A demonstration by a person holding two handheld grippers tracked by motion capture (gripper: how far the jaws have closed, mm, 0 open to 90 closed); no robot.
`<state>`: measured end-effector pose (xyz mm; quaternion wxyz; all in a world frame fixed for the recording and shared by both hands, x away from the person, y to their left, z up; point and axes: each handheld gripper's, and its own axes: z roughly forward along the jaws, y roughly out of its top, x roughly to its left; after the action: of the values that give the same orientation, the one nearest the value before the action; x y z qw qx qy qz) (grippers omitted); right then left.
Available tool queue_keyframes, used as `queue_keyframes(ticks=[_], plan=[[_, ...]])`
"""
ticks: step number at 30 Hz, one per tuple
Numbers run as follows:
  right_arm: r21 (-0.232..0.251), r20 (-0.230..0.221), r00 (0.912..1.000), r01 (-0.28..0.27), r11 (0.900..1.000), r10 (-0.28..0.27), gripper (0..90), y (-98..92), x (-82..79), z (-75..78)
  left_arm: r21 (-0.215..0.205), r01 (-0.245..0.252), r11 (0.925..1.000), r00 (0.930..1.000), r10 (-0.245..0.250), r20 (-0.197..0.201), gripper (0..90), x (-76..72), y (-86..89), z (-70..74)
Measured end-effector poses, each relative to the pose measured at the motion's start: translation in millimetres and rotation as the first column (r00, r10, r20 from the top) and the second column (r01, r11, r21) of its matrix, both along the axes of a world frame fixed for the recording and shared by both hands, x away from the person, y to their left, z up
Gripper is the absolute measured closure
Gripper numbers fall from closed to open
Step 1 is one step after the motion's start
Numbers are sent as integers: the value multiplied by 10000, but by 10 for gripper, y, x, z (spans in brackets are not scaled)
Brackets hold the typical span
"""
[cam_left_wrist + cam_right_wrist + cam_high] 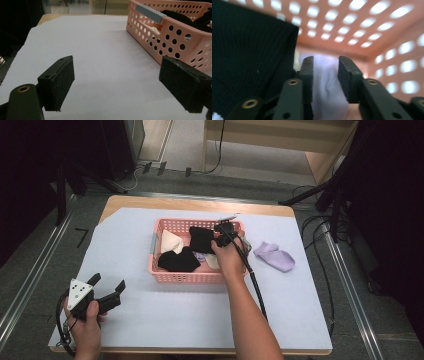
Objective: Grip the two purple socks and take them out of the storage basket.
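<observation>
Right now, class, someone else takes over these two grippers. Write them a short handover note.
Left gripper: open, holding nothing, low over the white sheet left of the pink basket.
Right gripper: down inside the basket, jaws part open around a pale lilac cloth, not yet closed; a black cloth beside it.
Out already: one lilac sock, right of the basket.
Left in the basket: black and cream pieces, likely next to come out.

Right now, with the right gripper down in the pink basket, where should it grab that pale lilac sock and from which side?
Likely the raised fold of the pale lilac sock, from straight above. That fold already stands between the parted jaws of the right gripper, with the black sock pressing at one side.
</observation>
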<state>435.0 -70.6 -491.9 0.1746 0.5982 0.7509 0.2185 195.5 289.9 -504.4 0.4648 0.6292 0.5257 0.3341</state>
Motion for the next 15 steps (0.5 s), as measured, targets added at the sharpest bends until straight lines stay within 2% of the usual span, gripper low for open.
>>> queue_keyframes(ticks=[3,4,5,6,7,9,10,13,14,15], plan=[[225,-107,9999,110,9997,-107,647,-3,3,6,6,-30,10000,10000,30,-30,139,1,-1,0],[491,-242,9997,7,9988,5,790,-15,-7,10,9,-20,10000,10000,20,-26,140,1,0,1],[574,-418,9991,-21,9984,45,837,-23,-12,21,7,-26,10000,10000,26,-36,139,2,-1,1],[574,-418,9991,-21,9984,45,837,-23,-12,21,15,-22,10000,10000,22,-33,139,2,-1,1],[715,-661,9977,-116,9974,163,859,-34,-25,52,20,-22,10000,10000,22,-34,140,2,-1,1],[982,-289,9990,-306,9947,336,865,-41,-67,110,21,-14,10000,10000,14,-32,140,1,-1,1],[982,-289,9990,-306,9947,336,865,-41,-67,110,19,-16,10000,10000,16,-34,140,2,-1,1],[1834,885,9946,-689,9806,534,868,-84,-150,232,20,-13,10000,10000,13,-34,139,2,-2,1],[2239,1671,9846,-889,9706,516,868,-118,-218,317,42,-23,10000,10000,23,-51,140,0,-2,2],[2239,1671,9846,-889,9706,516,868,-118,-218,317,53,-29,10000,10000,29,-57,140,0,-3,2]])
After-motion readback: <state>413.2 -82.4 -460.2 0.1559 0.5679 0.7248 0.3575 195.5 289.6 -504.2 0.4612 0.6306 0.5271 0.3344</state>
